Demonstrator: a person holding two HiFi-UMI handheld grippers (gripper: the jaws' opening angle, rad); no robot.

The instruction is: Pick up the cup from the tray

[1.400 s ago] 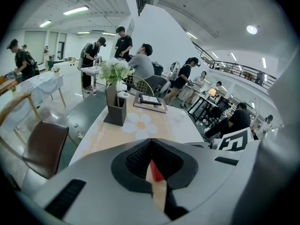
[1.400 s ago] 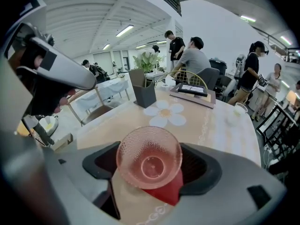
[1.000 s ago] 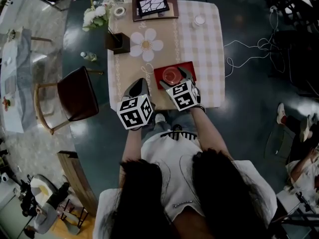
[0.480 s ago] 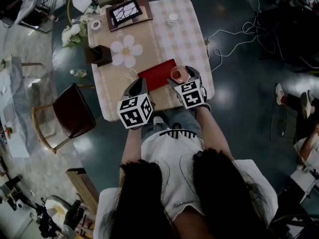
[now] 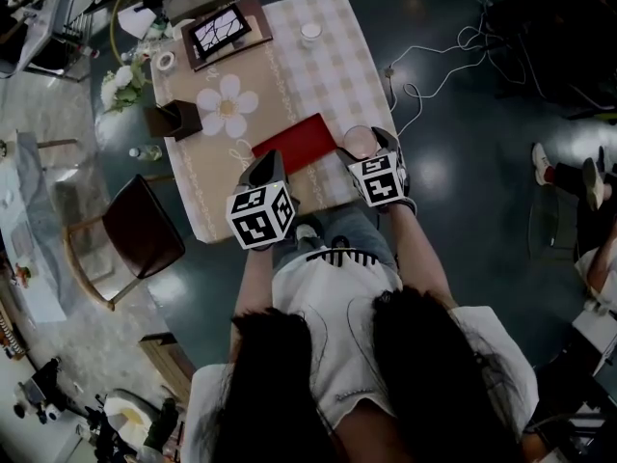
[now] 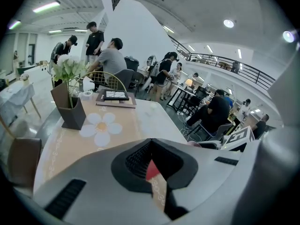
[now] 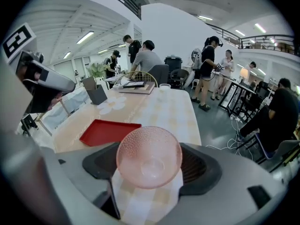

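Note:
A pink dimpled glass cup [image 7: 149,156] sits between the jaws of my right gripper [image 7: 150,165], which is shut on it. In the head view the cup [image 5: 355,139] is off the red tray [image 5: 289,143], held just right of it near the table's right edge by the right gripper [image 5: 367,147]. The tray [image 7: 108,131] lies bare on the checked cloth. My left gripper [image 5: 269,165] hovers at the tray's near left corner, shut with nothing in it. In the left gripper view its jaws [image 6: 151,162] meet, with a sliver of red tray showing below them.
On the table's far part are a brown box [image 5: 170,119], a daisy mat [image 5: 226,106], a framed tablet [image 5: 227,29], a small white cup [image 5: 309,32] and flowers [image 5: 120,85]. A dark chair [image 5: 140,228] stands left, cables [image 5: 434,56] lie right. Several people stand beyond the table [image 6: 105,50].
The cup, on the tray one second ago, has been lifted and carried right, off the tray, in the right gripper. The left gripper has stayed by the tray's near left corner.

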